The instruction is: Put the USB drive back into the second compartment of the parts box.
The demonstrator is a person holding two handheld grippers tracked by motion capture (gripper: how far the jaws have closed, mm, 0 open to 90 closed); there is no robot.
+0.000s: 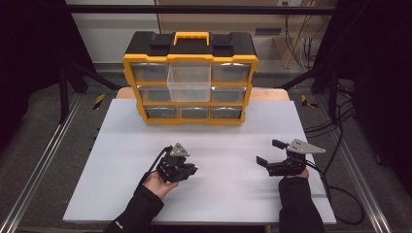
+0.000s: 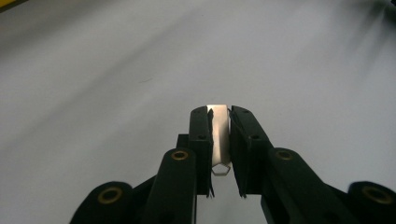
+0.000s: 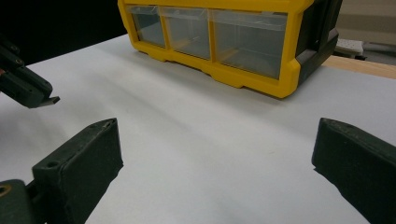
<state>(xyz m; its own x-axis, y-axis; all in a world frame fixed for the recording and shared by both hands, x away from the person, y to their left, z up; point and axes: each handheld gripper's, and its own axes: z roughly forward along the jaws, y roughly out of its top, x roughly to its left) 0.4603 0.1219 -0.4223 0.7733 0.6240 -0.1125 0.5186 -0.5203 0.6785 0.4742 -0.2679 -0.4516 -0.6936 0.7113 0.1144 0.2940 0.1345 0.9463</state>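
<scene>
Room: bare white tabletop (image 1: pixel 218 194) ahead of both sets of fingers; yellow drawer organizer (image 1: pixel 190 82) well beyond.
Left gripper (image 2: pixel 219 116): fingers clamp a thin, flat, shiny metal piece (image 2: pixel 218 135).
Right gripper (image 1: pixel 272 151): fingers spread wide, holding nothing.

A yellow and black drawer organizer (image 1: pixel 190 77) stands at the upper centre of the frame on the far part of a white table (image 1: pixel 214 194), its clear middle drawer (image 1: pixel 189 82) pulled out. At lower left of centre the left gripper (image 1: pixel 193 169) has its jaws together. At lower right the right gripper (image 1: pixel 270 152) has its jaws spread wide.
</scene>
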